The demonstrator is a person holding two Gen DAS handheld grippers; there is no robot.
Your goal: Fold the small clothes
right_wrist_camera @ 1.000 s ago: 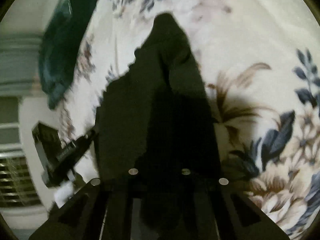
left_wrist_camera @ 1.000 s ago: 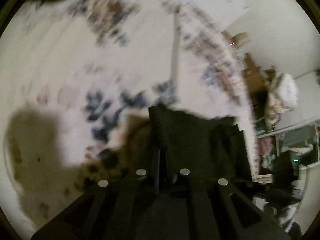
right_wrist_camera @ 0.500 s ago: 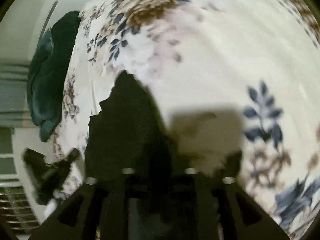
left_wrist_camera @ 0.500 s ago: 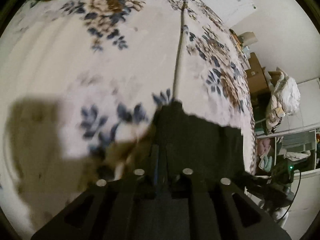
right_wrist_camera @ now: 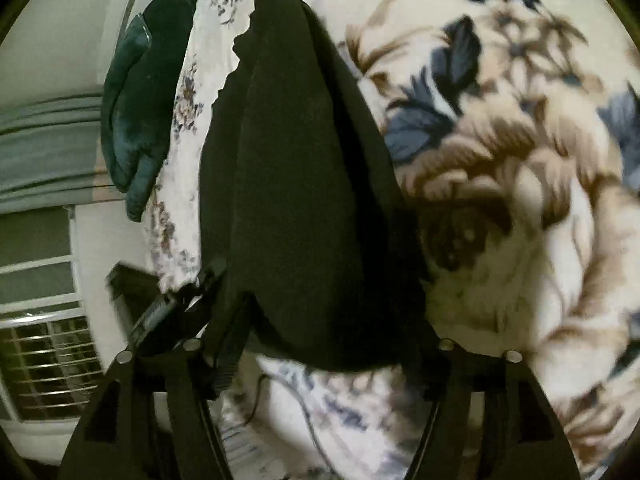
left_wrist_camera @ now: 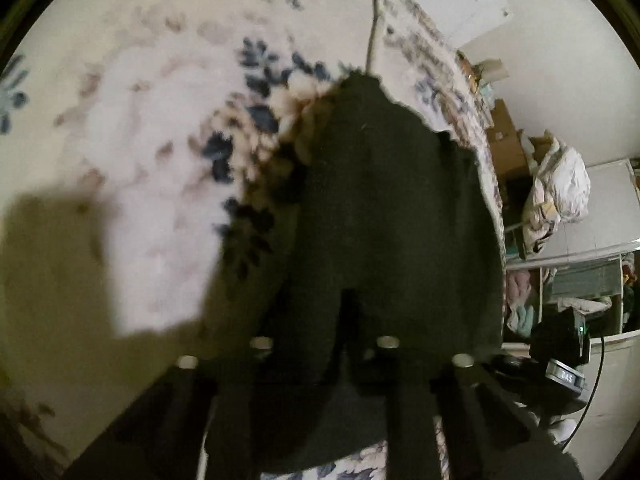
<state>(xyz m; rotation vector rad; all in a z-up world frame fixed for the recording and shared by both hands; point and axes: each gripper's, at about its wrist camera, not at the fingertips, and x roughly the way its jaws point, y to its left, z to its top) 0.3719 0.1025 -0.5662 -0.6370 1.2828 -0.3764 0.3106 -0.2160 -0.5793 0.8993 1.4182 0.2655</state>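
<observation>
Lying across the cream bedspread with blue and brown flowers [left_wrist_camera: 152, 184], the small black knit garment [left_wrist_camera: 384, 216] is partly doubled over, so a fold looks to be in hand. On the left, the left tongs [left_wrist_camera: 324, 344] sit narrow, and dark cloth runs between them; they appear to pinch the garment's near edge, though black on black makes it hard to be sure. Further right, the right tongs [right_wrist_camera: 320, 348] stand wide apart, straddling the garment's rounded end [right_wrist_camera: 304, 200] without gripping it. A dark teal velvet cushion [right_wrist_camera: 136, 100] rests at the bed's far edge. Next, I judge, the right tongs must close on an edge so both can carry the fold across evenly.
</observation>
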